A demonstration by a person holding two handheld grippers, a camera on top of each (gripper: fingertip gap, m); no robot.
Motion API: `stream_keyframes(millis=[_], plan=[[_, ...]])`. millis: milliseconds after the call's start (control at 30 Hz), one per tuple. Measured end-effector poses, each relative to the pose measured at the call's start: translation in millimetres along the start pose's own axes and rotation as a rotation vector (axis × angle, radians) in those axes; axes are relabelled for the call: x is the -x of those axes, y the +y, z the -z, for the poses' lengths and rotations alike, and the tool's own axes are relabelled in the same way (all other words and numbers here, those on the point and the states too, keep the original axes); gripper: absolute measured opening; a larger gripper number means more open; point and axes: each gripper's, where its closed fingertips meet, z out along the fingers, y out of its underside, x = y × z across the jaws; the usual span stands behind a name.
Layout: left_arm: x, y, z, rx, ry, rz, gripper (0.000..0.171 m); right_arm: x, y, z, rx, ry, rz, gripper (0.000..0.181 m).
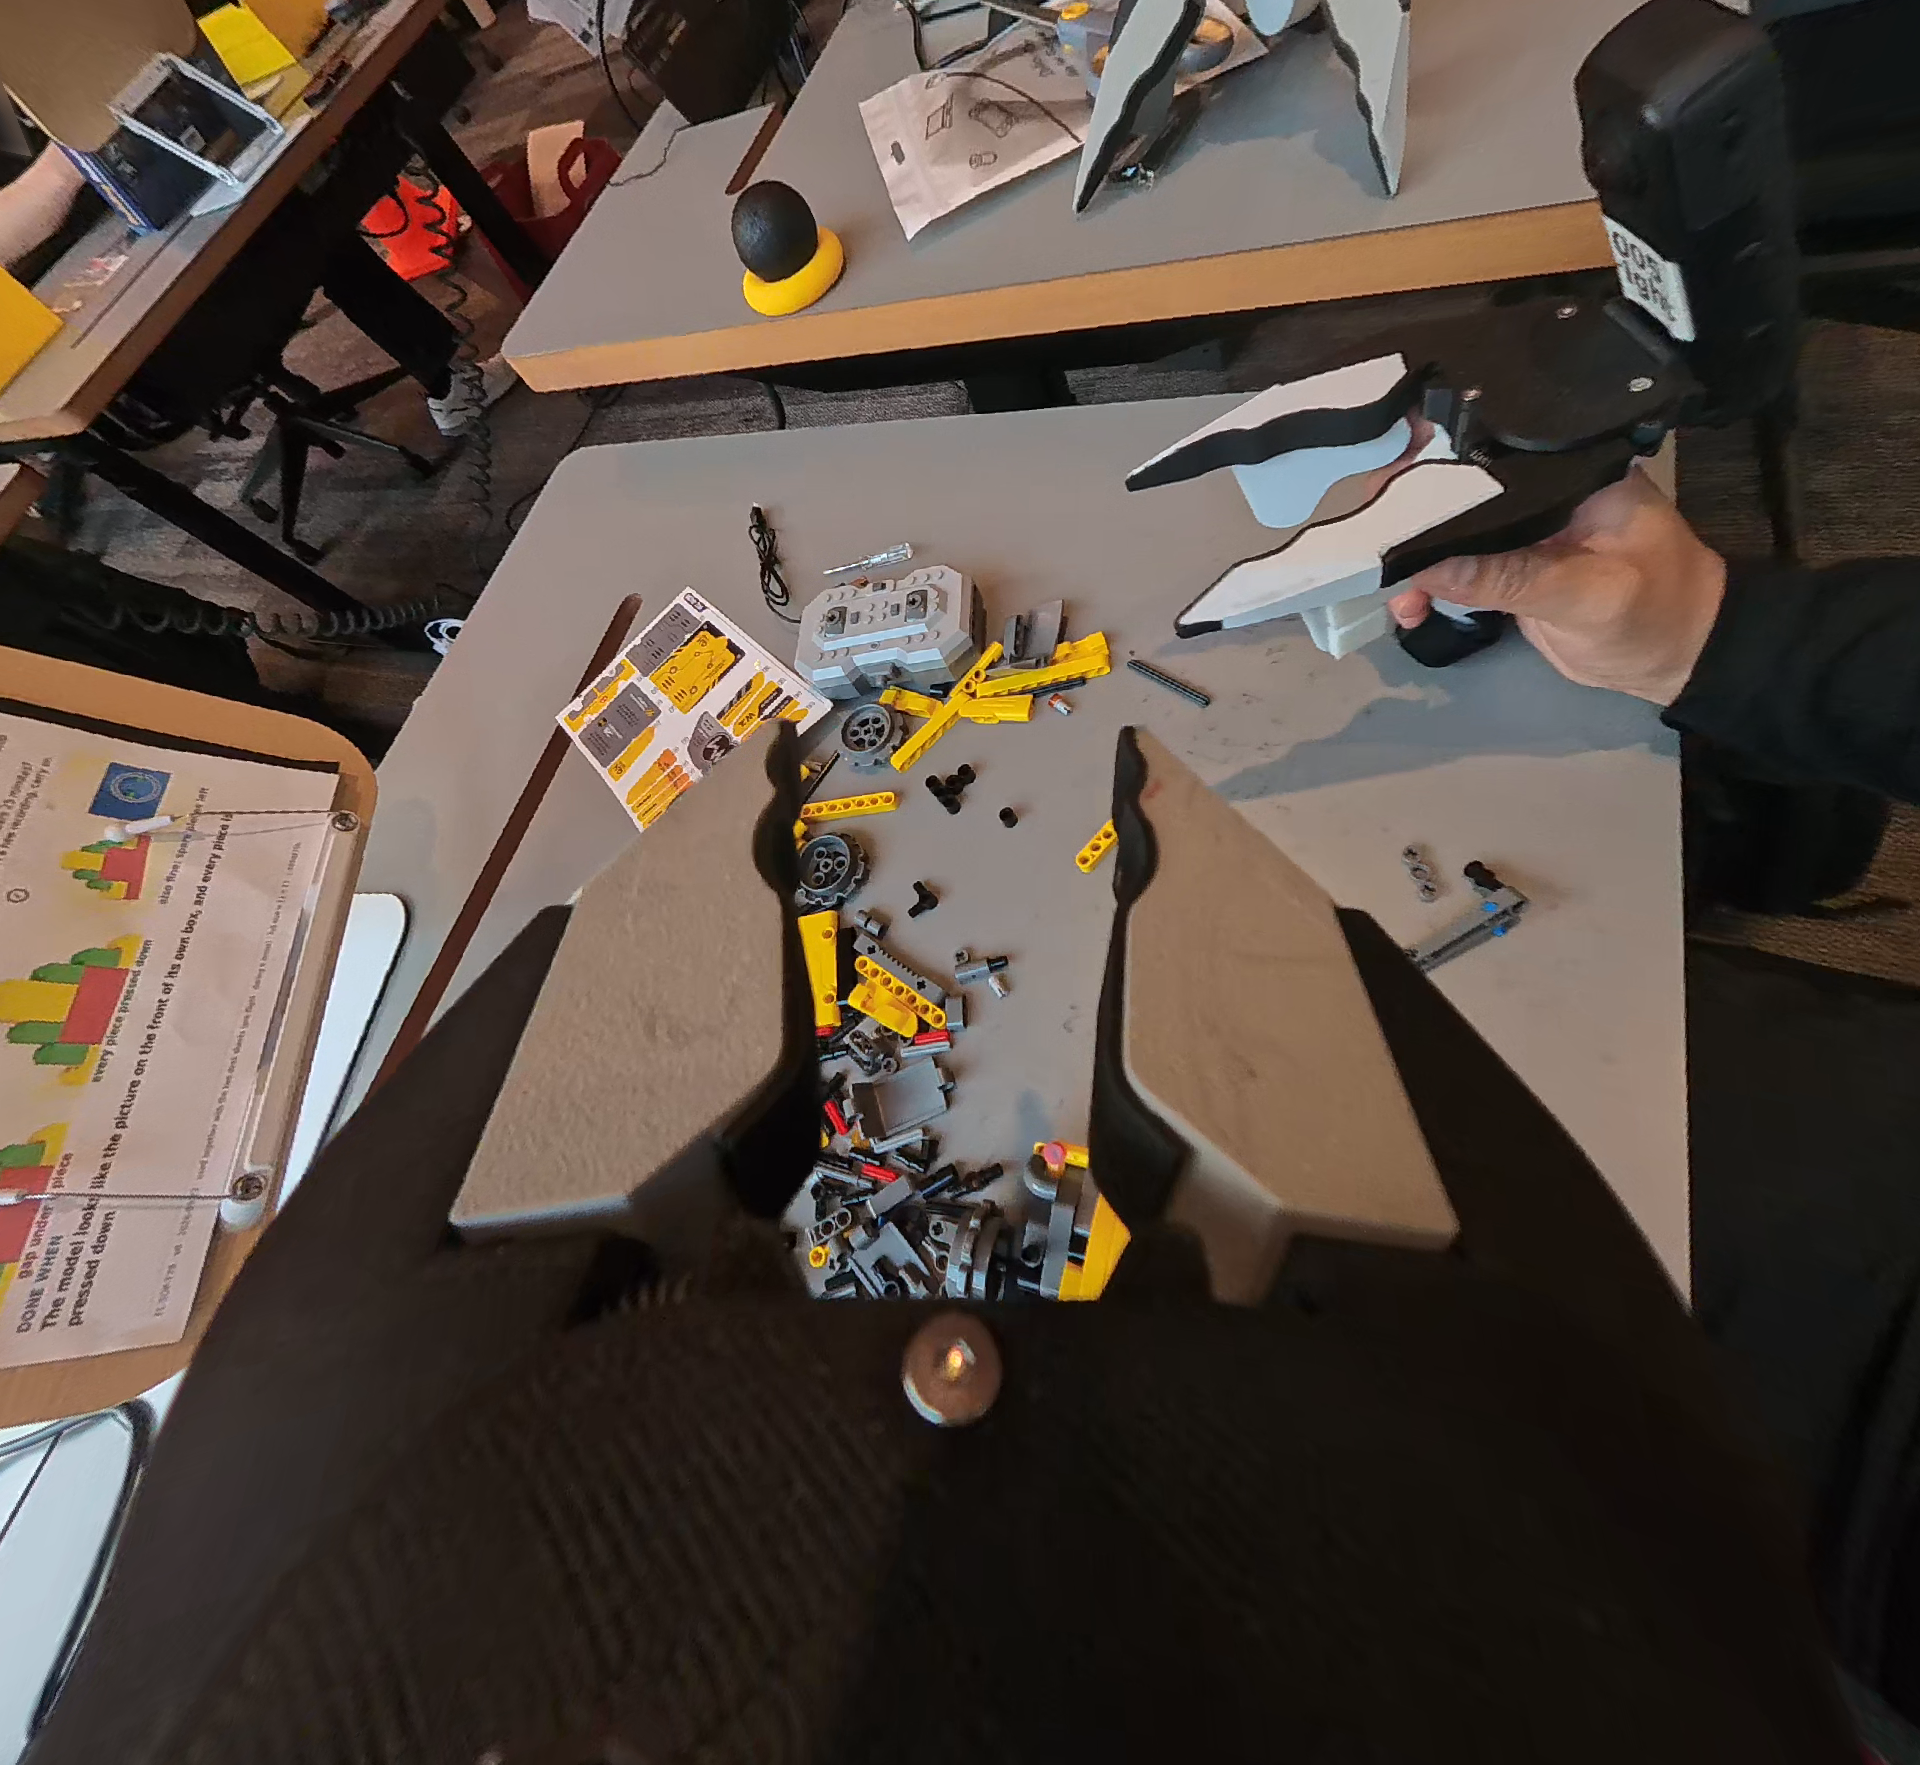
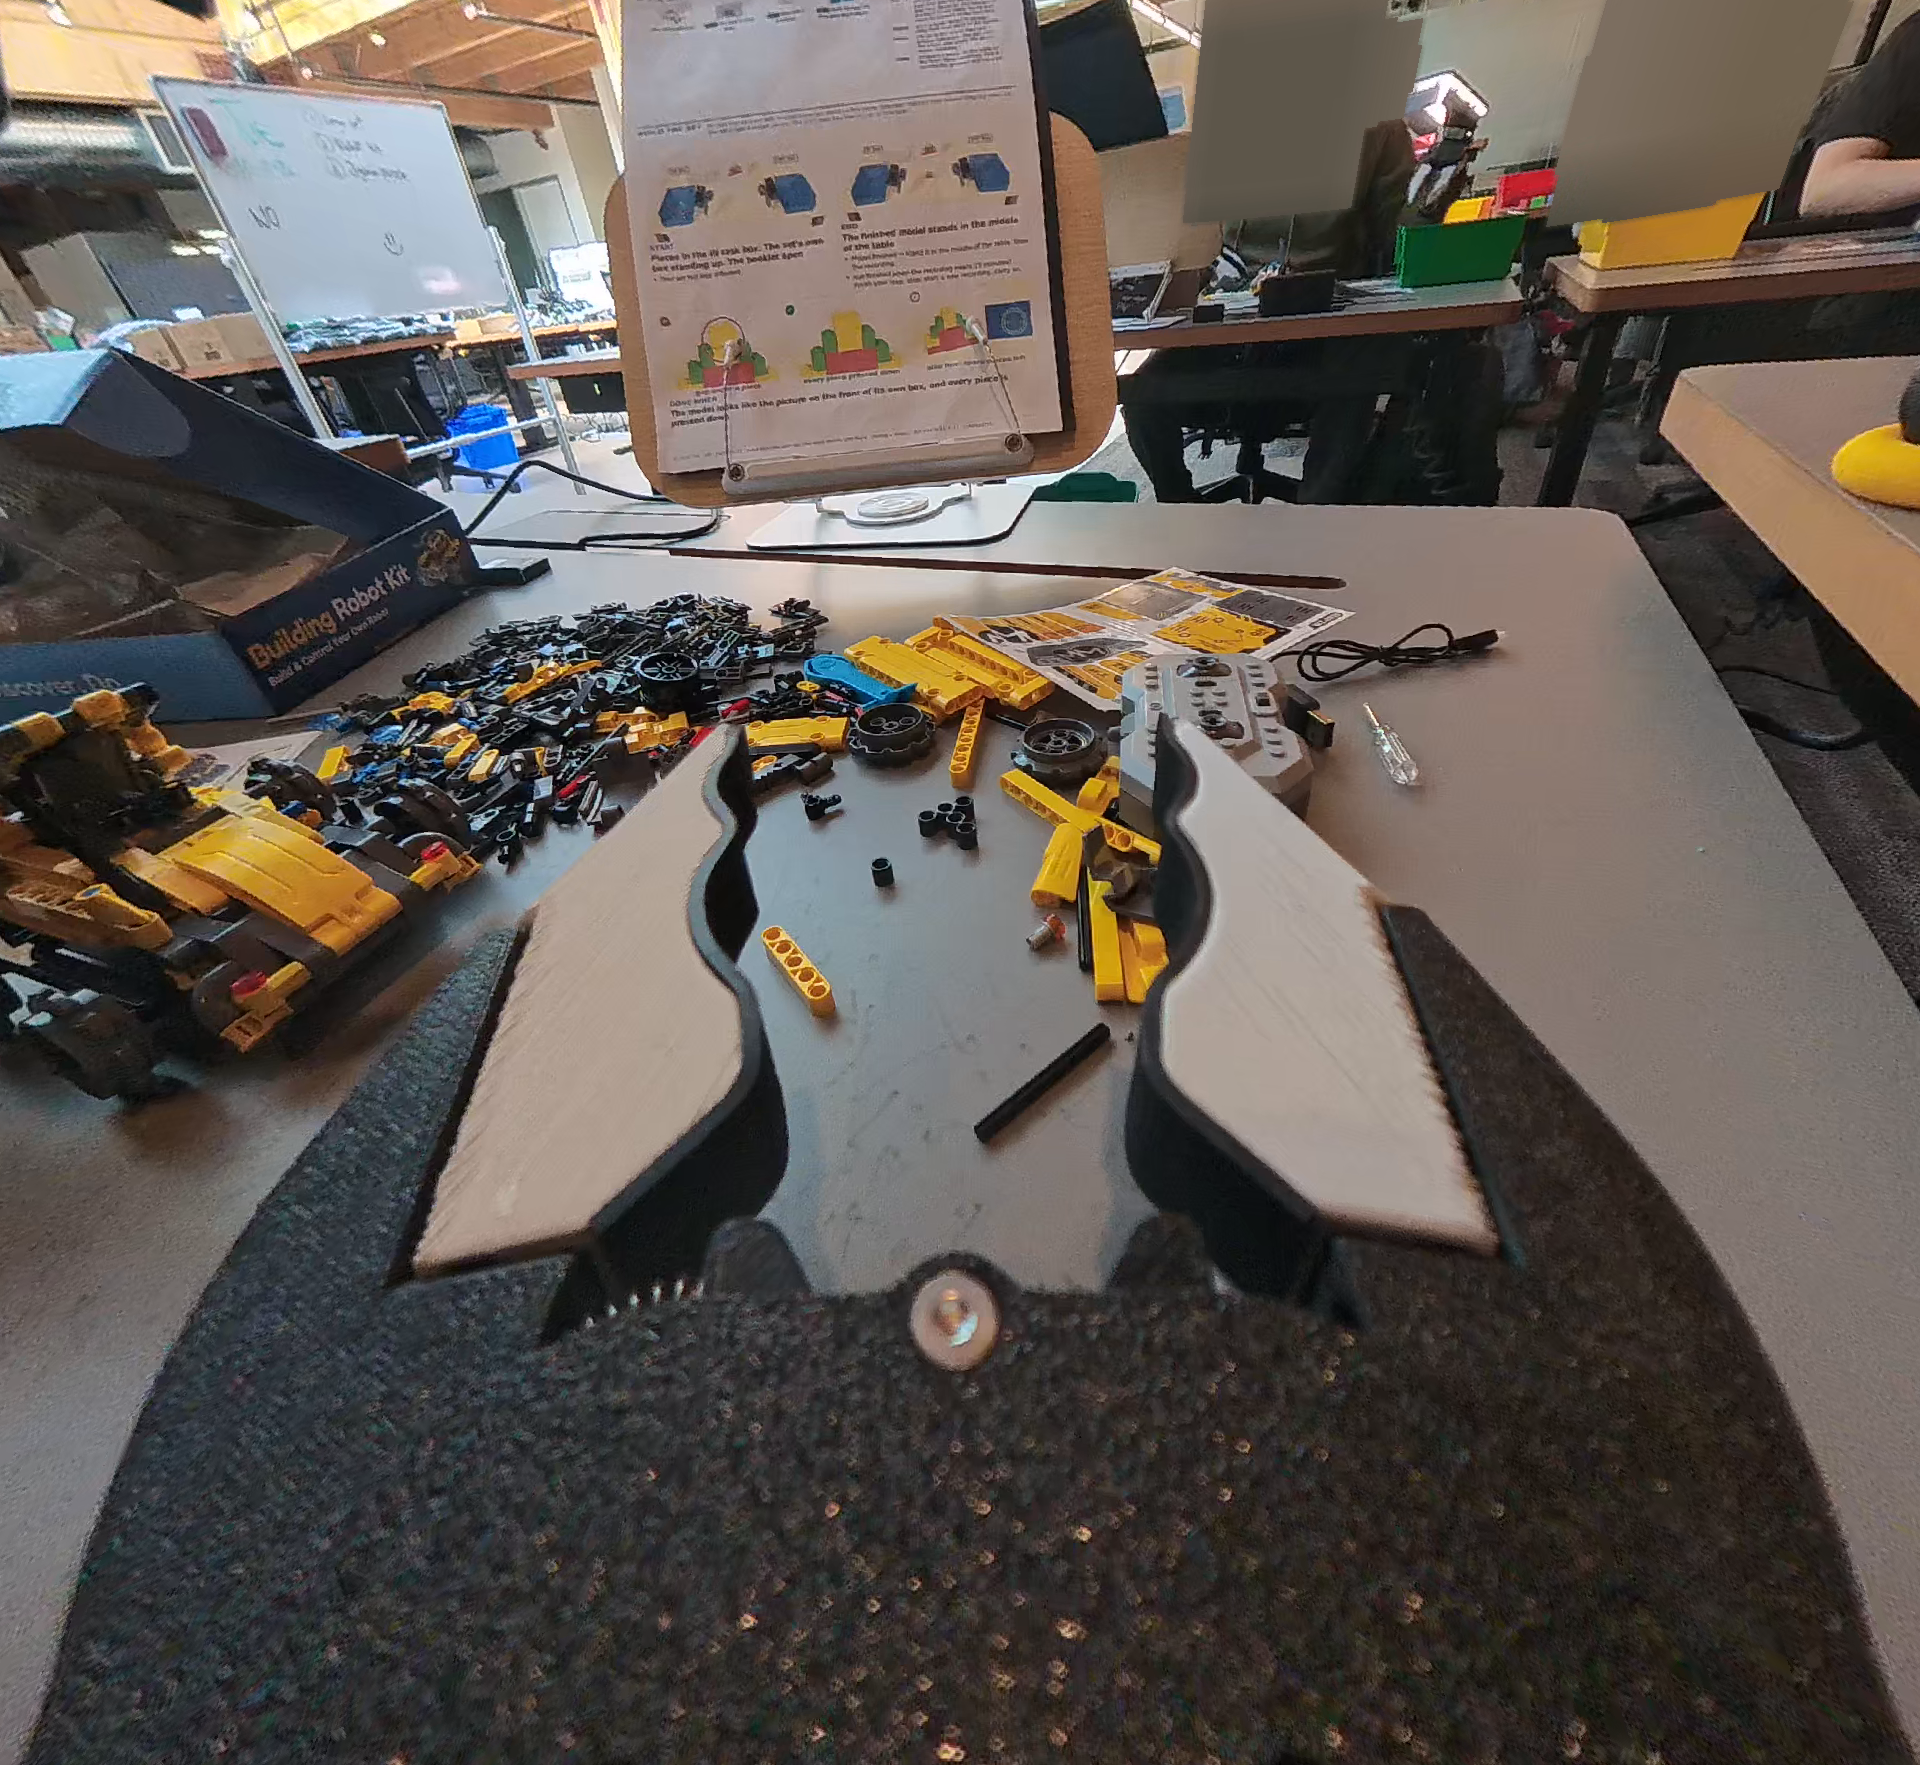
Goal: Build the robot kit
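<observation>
My left gripper [image 1: 956, 759] is open and empty, held above a grey table [image 1: 1403, 749] strewn with loose yellow, black and grey building pieces [image 1: 883, 998]. A grey battery block [image 1: 888, 624] and crossed yellow beams [image 1: 987, 687] lie beyond its tips. My right gripper [image 1: 1158, 552], held by a hand, is open and empty at the table's far right. In the right wrist view the right gripper [image 2: 951, 739] hovers low over a black axle [image 2: 1042, 1081] and a short yellow beam [image 2: 798, 970], with the battery block [image 2: 1210, 718] by its right finger.
A part-built yellow and black vehicle [image 2: 187, 884] and a dark blue kit box [image 2: 229, 552] stand at the left. A sticker sheet [image 2: 1143, 624], cable [image 2: 1392, 650], small screwdriver [image 2: 1392, 749] and paper stand [image 2: 842, 188] lie beyond. A neighbouring table [image 1: 1039, 292] holds a spare gripper [image 1: 1247, 1]. It is some 10 cm from my right tips to the black axle [image 2: 1042, 1081]. It is also in sight in the left wrist view [image 1: 1167, 682].
</observation>
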Motion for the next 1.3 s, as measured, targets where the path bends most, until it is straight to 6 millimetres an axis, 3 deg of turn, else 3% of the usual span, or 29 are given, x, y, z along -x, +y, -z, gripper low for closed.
stream_keyframes(millis=[1300], plan=[[-5.3, 4.5, -4.7, 0.028, 0.01, -0.03, 0.053, -1.1, 1.1, -0.6, 0.008, 0.004, -0.008, 0.07]])
